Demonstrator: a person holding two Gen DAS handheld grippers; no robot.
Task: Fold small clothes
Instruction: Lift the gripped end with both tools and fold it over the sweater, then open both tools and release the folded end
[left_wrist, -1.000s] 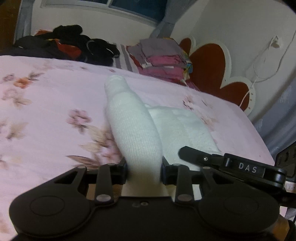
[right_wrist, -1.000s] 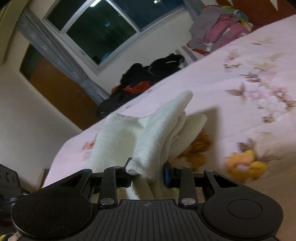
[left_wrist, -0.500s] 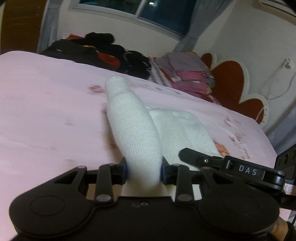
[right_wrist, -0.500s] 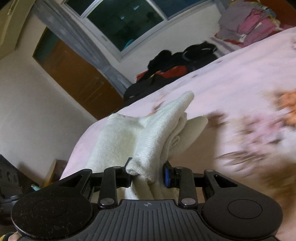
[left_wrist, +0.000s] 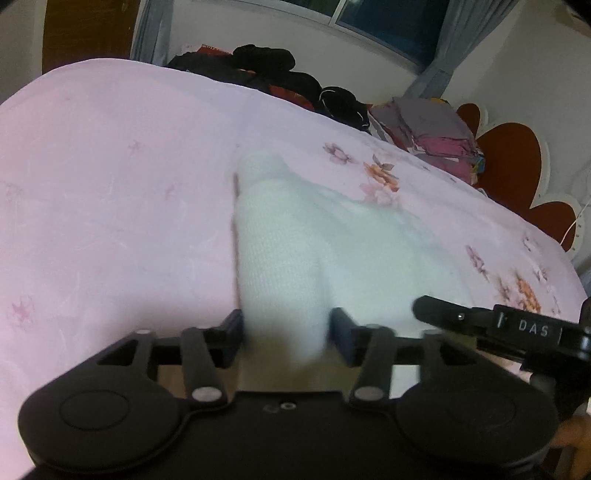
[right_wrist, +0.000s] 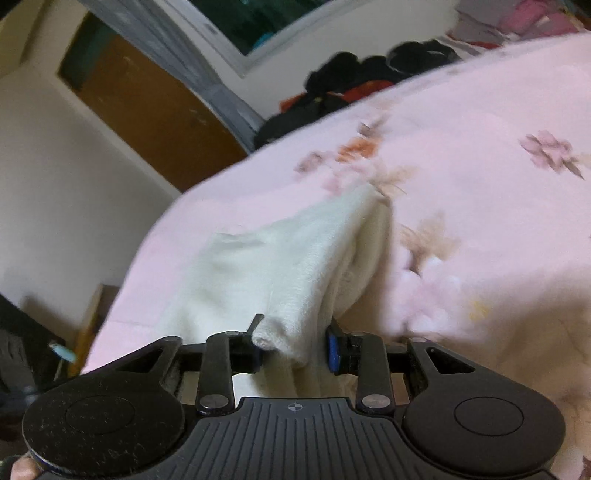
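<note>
A white knitted garment (left_wrist: 295, 240) lies folded on the pink floral bedsheet (left_wrist: 110, 184), its near end running between the jaws of my left gripper (left_wrist: 286, 332). Those jaws are opening; a thin gap shows beside the right pad, so the pads no longer press on the cloth. In the right wrist view the same garment (right_wrist: 280, 266) stretches away over the sheet (right_wrist: 480, 166). My right gripper (right_wrist: 293, 343) is shut on a bunched corner of it. One finger (left_wrist: 461, 317) of the right gripper shows at the right of the left wrist view, over the garment's near edge.
A heap of dark clothes (left_wrist: 280, 74) and a stack of folded clothes (left_wrist: 432, 129) lie at the far side of the bed, near a red flower-shaped headboard (left_wrist: 517, 166). The bed's edge drops off at the left, toward a wooden door (right_wrist: 147, 110).
Both grippers have carried the garment sideways across the bed and down onto the sheet. The left jaws have widened around the cloth. The right grip is unchanged.
</note>
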